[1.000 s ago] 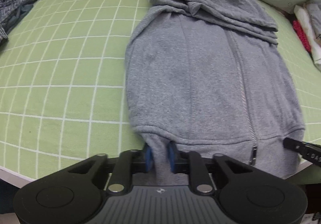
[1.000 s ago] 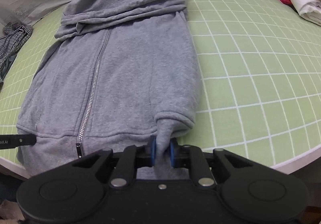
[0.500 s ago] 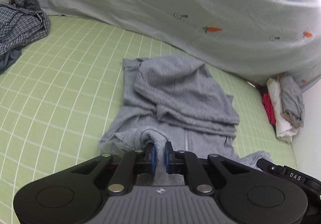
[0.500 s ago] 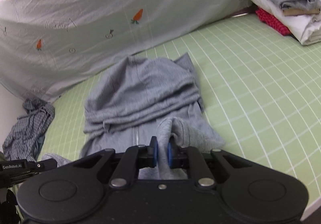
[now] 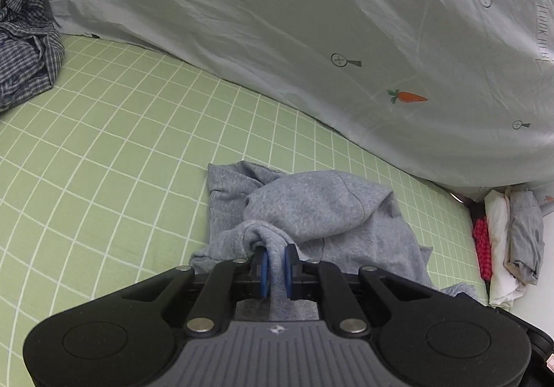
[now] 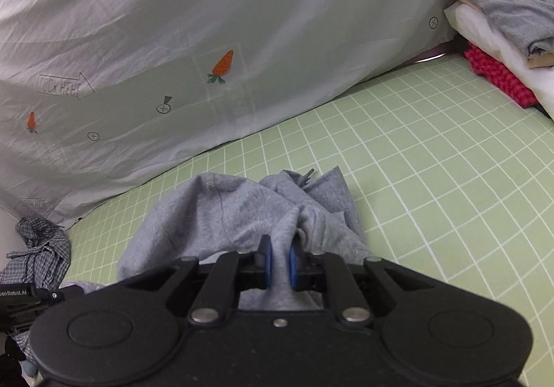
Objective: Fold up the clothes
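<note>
Grey hoodie (image 5: 322,203) bunched, hem pinched, lifted

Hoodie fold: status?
Left gripper and right gripper both shut on grey hoodie hem. Hem lifted over the hood end, mid-fold. Green mat ahead unobstructed.

grey hoodie's (image 5: 322,207) lower part hidden behind left hand-held gripper (image 5: 276,264)
</note>
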